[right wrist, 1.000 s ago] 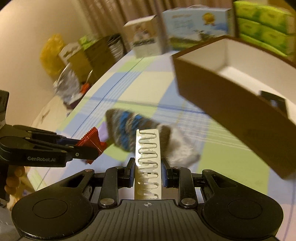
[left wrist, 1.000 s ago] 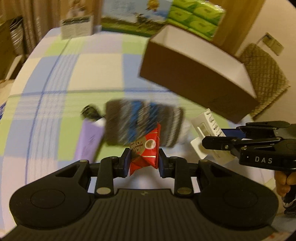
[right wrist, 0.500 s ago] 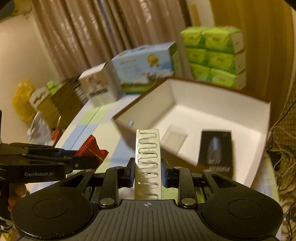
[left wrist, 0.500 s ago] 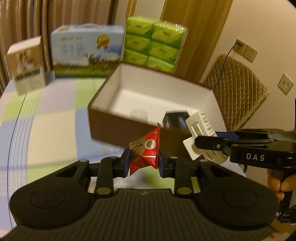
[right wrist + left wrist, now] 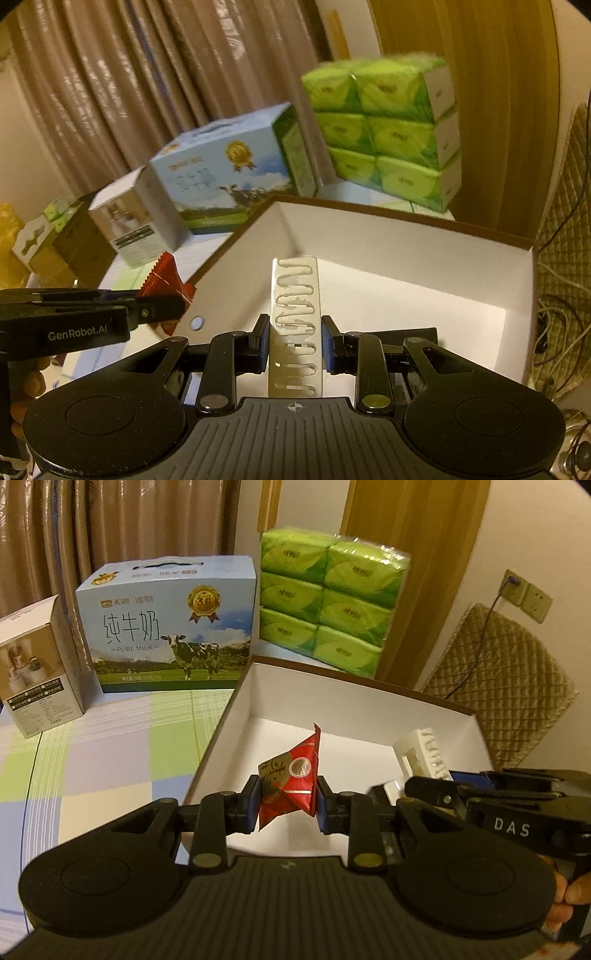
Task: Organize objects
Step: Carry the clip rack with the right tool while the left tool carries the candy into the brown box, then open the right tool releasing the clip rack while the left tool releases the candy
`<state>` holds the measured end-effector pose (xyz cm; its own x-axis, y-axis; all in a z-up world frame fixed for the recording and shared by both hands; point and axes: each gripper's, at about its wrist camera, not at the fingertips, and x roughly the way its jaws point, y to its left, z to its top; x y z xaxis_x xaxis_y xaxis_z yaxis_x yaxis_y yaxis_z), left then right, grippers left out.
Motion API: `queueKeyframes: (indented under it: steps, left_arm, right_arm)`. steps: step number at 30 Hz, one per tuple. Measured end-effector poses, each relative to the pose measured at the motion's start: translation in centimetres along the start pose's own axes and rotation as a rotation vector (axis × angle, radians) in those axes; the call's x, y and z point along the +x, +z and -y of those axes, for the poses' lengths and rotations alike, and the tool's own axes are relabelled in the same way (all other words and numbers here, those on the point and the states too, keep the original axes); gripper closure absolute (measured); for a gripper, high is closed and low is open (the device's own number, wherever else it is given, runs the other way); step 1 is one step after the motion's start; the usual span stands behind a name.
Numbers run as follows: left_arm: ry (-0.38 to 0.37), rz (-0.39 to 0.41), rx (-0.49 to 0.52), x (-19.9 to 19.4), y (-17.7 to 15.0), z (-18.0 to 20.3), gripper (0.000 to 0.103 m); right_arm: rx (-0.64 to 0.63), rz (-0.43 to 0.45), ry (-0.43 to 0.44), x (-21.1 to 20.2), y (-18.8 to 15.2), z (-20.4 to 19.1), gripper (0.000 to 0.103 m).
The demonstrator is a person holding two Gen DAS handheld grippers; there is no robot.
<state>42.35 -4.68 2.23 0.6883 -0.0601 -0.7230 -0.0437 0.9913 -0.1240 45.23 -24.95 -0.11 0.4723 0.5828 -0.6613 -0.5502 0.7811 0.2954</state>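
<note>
Left wrist view: my left tongs (image 5: 287,804) pinch a red foil triangular packet (image 5: 291,779) above the brown white-lined cardboard box (image 5: 354,705); my right tongs (image 5: 294,347) clamp a white slotted plastic strip (image 5: 295,317); crowded releases risk colliding over the box.

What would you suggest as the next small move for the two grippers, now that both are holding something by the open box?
Probably lower both a little and let go. The left gripper is shut on the red snack packet and the right gripper on the white slotted plastic piece, and both items already sit over the white inside of the brown box.
</note>
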Motion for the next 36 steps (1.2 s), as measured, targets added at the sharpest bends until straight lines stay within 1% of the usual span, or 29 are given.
queueKeyframes:
  steps: [4,8,13,17,21,23,25,27,30,32,34,36]
  left_arm:
    - [0.021,-0.06,0.013,3.0,0.8,-0.6,0.078]
    - [0.04,-0.135,0.022,5.7,0.8,-1.2,0.078]
    - [0.053,-0.201,0.043,7.8,0.6,-1.4,0.078]
    - [0.056,-0.248,0.073,9.1,0.3,-1.1,0.078]
    - [0.06,-0.274,0.087,9.8,0.0,-1.0,0.077]
    - [0.06,-0.279,0.098,9.9,-0.1,-0.9,0.068]
    - [0.071,-0.276,0.114,9.9,-0.1,-0.8,0.065]
    - [0.069,-0.279,0.113,9.9,-0.1,-0.9,0.063]
    - [0.068,-0.275,0.11,9.7,-0.1,-1.1,0.057]
    - [0.074,-0.269,0.11,9.5,-0.1,-1.1,0.048]
    - [0.074,-0.262,0.115,9.2,-0.2,-1.2,0.045]
    - [0.073,-0.256,0.123,8.9,-0.3,-1.1,0.043]
  right_arm:
    - [0.034,-0.048,-0.023,2.3,0.2,0.6,0.078]
    - [0.056,-0.097,-0.049,4.1,-0.1,0.9,0.078]
    - [0.083,-0.148,-0.07,5.7,-0.8,1.3,0.078]
    - [0.094,-0.171,-0.084,6.5,-1.0,1.5,0.078]
    - [0.1,-0.188,-0.097,7.2,-1.3,1.6,0.078]
    - [0.107,-0.196,-0.102,7.4,-1.4,1.6,0.078]
    - [0.116,-0.201,-0.108,7.6,-1.5,1.8,0.078]
    - [0.121,-0.206,-0.114,7.7,-1.6,1.9,0.078]
    - [0.136,-0.2,-0.123,7.8,-1.6,2.1,0.078]
    - [0.147,-0.193,-0.131,7.7,-1.5,2.2,0.07]
    - [0.147,-0.174,-0.125,7.3,-1.4,2.3,0.049]
    - [0.133,-0.156,-0.127,6.8,-1.2,2.2,0.046]
